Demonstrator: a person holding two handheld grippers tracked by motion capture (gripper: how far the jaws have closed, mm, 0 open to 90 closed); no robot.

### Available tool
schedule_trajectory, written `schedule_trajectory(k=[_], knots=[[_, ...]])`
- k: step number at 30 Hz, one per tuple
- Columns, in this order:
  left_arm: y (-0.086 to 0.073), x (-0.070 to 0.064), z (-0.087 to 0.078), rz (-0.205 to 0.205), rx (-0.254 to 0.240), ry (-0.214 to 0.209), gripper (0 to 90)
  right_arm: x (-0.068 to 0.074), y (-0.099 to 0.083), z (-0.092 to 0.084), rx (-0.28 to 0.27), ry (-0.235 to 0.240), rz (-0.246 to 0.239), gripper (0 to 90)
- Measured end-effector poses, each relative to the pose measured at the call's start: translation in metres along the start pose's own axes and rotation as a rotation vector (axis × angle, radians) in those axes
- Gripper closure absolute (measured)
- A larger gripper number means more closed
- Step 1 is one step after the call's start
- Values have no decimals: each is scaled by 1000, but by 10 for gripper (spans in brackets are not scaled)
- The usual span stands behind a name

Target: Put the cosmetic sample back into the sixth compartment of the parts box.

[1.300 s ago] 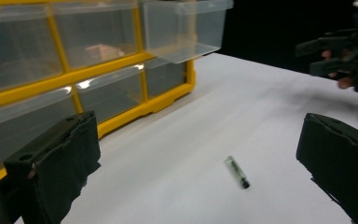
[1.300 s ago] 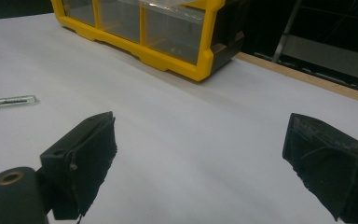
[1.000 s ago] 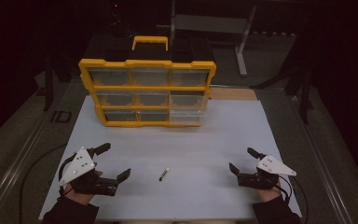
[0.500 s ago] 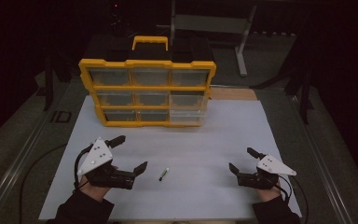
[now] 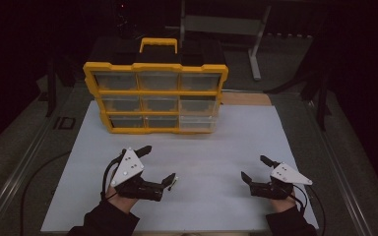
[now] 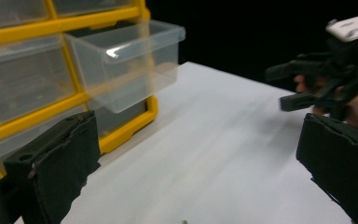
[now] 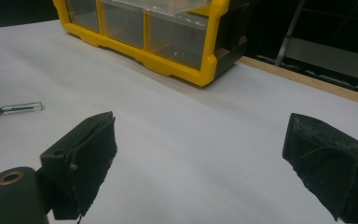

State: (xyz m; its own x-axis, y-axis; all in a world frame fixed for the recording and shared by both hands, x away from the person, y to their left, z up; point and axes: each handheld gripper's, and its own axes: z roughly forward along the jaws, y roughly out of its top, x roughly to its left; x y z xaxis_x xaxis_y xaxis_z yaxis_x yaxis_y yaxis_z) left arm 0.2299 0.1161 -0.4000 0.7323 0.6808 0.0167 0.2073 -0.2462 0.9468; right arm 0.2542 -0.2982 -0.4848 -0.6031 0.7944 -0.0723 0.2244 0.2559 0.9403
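Note:
A small clear vial with a dark cap lies on the white sheet, just off the near jaw tip of my left gripper. That gripper is open, with nothing between its jaws, and the vial's tip peeks in at the bottom edge of the left gripper view. My right gripper rests open and empty at the near right. A yellow organizer with clear drawers stands at the back. Its bottom right drawer is pulled out.
The white sheet covers the table from the organizer to the near edge, with bare room between the two grippers. A wooden strip lies behind the sheet at the right. A metal stand is on the dark floor beyond the table.
My left gripper has moved right, and now sits beside the vial with the jaws still open. The right gripper and the vial have stayed where they were.

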Motion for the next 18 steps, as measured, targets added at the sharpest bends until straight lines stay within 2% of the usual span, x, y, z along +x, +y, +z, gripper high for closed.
schedule_trajectory(k=[7,10,14,18], knots=[[-14,-2,14,-12,26,36,0,-1,0,-1,-2,2,3,94],[-19,-1,19,-36,51,18,0,-1,0,-1,-1,2,3,94],[-26,0,27,-68,85,35,0,-1,0,-1,-2,5,1,94],[-29,-1,32,-62,123,33,0,0,0,-1,-4,2,2,94]])
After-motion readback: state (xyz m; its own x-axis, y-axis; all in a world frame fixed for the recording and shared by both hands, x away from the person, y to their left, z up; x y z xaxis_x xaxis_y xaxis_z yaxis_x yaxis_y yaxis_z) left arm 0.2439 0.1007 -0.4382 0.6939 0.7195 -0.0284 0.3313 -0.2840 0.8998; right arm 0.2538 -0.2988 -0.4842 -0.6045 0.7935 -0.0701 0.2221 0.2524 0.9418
